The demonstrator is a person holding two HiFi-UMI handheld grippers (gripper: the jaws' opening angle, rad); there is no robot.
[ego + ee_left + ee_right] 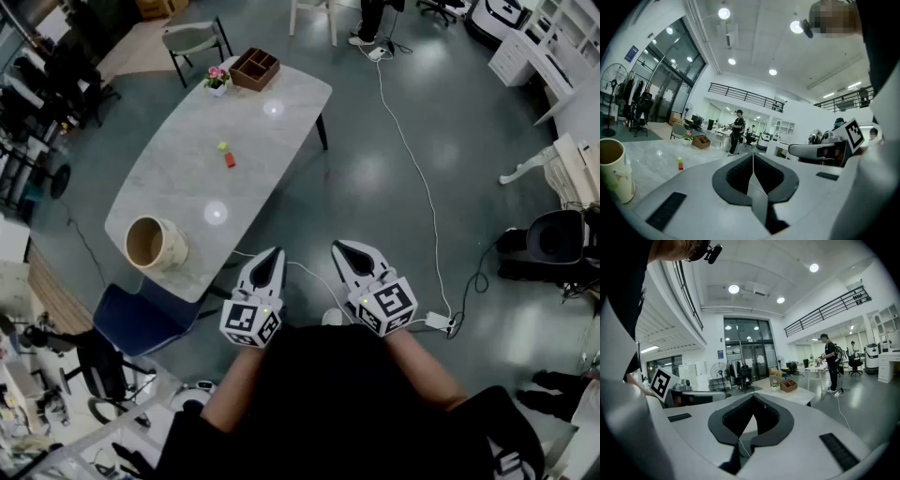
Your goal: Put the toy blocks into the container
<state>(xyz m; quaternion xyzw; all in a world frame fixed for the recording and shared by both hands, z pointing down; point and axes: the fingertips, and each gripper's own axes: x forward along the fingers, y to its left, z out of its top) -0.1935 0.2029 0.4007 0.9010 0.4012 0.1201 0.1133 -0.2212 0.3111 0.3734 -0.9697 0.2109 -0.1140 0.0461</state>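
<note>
Seen from the head camera, a person stood back from a long white marble-look table (187, 178) with rounded corners, a gripper in each hand held out over the grey floor, short of the table. The left gripper (275, 255) was clenched with nothing in it; its own view showed the jaws pressed together. The right gripper (341, 249) was likewise clenched and empty.

The toy blocks, a small green block (222, 146) and a small red block (230, 160), lay just beside each other near the middle of the tabletop. The round pale container (155, 246) stood upright and open at the table's near end, well apart from them.

What could go wrong, as a judgement: the two blocks sat so near together that jaws closing on one might knock the other away. The container stood close to the table's near edge, so a bump from an arm might push it off. A white cable (412, 159) trailed across the floor and curled near the person, a likely trip hazard. A dark blue chair (141, 319) was tucked at the near end, blocking approach there.

Open room: the tabletop between container and blocks was bare. A brown wooden compartment tray (255, 68) and a small pot of pink flowers (217, 80) kept to the far end, away from the work
</note>
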